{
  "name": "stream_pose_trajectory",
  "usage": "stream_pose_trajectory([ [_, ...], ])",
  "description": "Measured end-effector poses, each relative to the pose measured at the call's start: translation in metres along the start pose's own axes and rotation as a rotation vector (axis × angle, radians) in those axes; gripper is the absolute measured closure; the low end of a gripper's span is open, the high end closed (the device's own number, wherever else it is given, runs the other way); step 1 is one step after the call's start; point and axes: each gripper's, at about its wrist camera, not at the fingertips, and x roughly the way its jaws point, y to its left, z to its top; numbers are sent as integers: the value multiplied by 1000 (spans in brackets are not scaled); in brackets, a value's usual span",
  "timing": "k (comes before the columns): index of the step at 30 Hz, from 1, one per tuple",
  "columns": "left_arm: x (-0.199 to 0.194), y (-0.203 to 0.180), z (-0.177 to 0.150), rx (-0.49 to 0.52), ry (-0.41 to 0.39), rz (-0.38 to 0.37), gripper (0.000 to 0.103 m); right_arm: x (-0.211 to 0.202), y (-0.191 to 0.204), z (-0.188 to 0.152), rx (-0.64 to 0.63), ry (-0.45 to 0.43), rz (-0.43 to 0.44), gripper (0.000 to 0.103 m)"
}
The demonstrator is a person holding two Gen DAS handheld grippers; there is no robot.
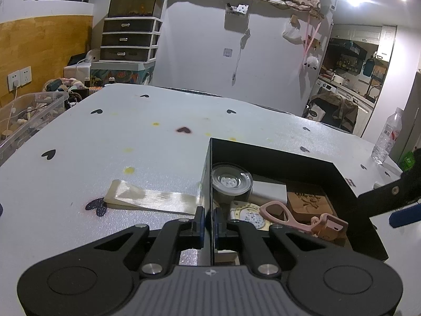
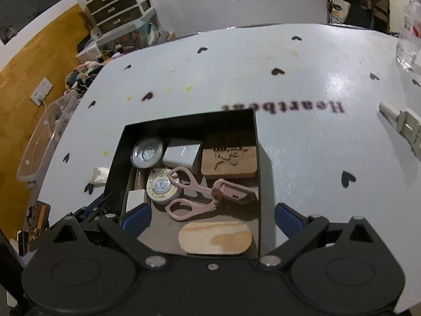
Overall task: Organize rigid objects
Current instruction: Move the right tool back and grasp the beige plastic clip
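Left hand-held gripper (image 1: 208,223) clamped on black box (image 1: 339,179) wall. Only right view shows oval wooden piece (image 2: 215,237) inside, between right hand-held gripper's (image 2: 213,217) spread fingers; pink scissors (image 2: 193,193) just ahead.

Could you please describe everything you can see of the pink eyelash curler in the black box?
The pink eyelash curler looks like matte plastic, with two scissor-style finger loops and a wide clamp head. It lies flat in the black box, loops toward the round tin, one loop overlapping it, its head pointing at the box's right wall. No hand-held gripper touches it.
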Motion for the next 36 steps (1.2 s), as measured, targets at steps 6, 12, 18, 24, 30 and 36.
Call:
stream_pose_trajectory([
  [6, 1, -4, 1, 2, 7, 17, 97, -10, -20, 0, -41, -62, 66, 0],
  [12, 1, -7, 3, 4, 15, 32, 97, -17, -47, -8, -106, -150, 95, 0],
  [18, 1, -11, 4, 1, 19, 50, 97, -26, -72, -21, -198, -258, 147, 0],
  [24, 1, -15, 4, 3, 22, 71, 97, -32, -95, -41, -306, -399, 133, 0],
  [30, 2, -18, 5, 4, 25, 88, 97, -32, -132, -56, -297, -499, 69, 0],
  [36, 2, -21, 5, 4, 26, 104, 97, -29, -180, -56, -174, -550, -33, 0],
])
